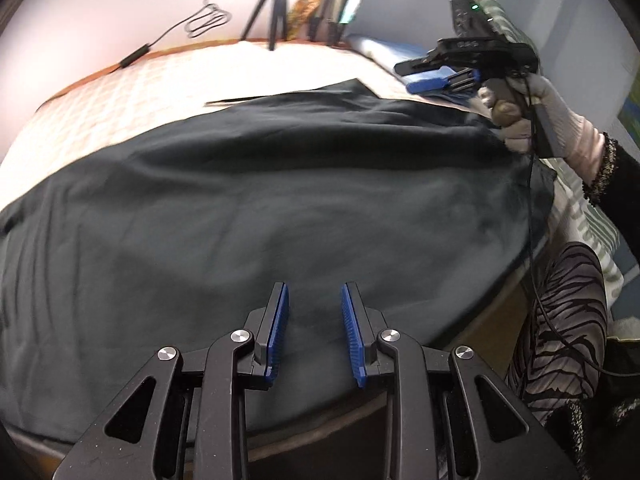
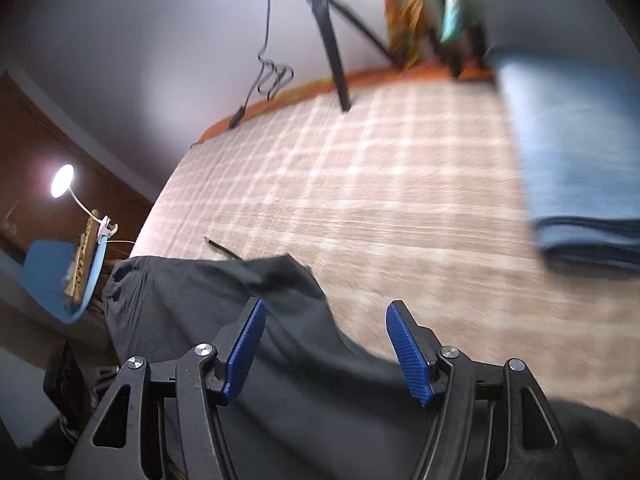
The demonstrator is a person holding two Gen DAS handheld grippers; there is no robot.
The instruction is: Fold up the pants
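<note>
Pants point(image 1: 280, 200), dark and loosely spread, are seen lying across a bed point(image 2: 400, 184) with a checked cover, one edge hanging toward the near side. A folded blue cloth point(image 2: 580, 152) is seen farther along the bed, well apart from them.

The left gripper point(image 1: 314, 332) is held low over the near part of the pants; its fingers point(image 1: 280, 328) are only narrowly parted, and no cloth is seen between them, so nothing is gripped there. The right gripper point(image 2: 324, 348) is held by a gloved hand point(image 1: 536, 120) over the far end of the pants; its fingers point(image 2: 408, 352) are spread fairly wide, with cloth showing below the gap but none pinched (the right view is blurred).

The step in hand is judged to be a regrasp between folds: the garment appears laid out, perhaps already doubled once, though that cannot be told for certain. For the next move, an edge or corner would need to be pinched at each end, both layers being caught together, and the cloth lifted evenly so that no crease is dragged in.
</note>
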